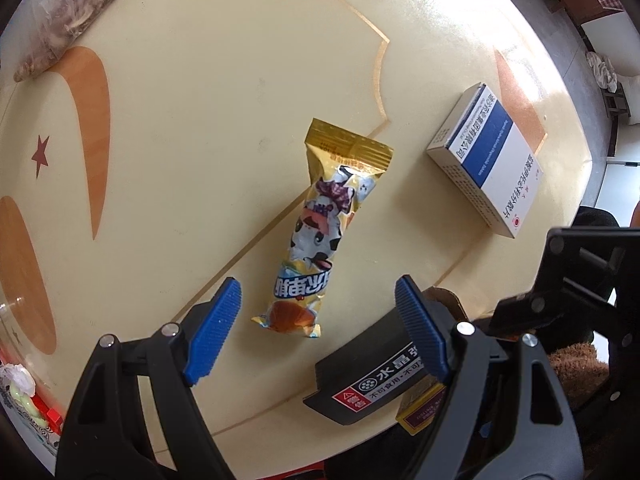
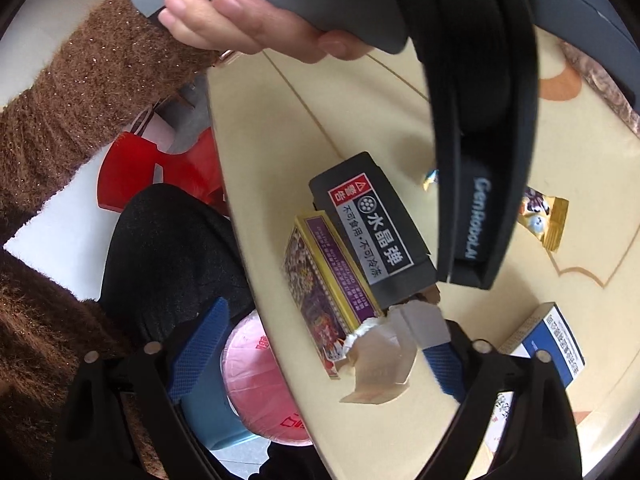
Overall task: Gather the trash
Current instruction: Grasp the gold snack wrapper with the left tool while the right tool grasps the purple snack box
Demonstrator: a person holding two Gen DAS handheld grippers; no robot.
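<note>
A gold snack wrapper [image 1: 316, 236] with a cartoon cow lies on the cream table [image 1: 200, 120]. My left gripper [image 1: 320, 320] is open, its blue pads either side of the wrapper's near end, not touching it. A black box [image 1: 368, 380] lies by the right pad, over a yellow-purple torn box [image 2: 324, 292]. A white-and-blue medicine box [image 1: 486, 160] lies further right. My right gripper [image 2: 320, 344] is open over the table edge, by the torn box's ripped flap [image 2: 380, 356]. The black box [image 2: 372, 232] and the wrapper [image 2: 544, 216] show in the right wrist view.
A bin with a pink liner [image 2: 260, 380] stands on the floor below the table edge. A red stool [image 2: 160, 168] is beside it. A clear bag of dried goods [image 1: 72, 12] lies at the table's far left. The left gripper's body [image 2: 480, 160] and hand [image 2: 248, 20] block the view.
</note>
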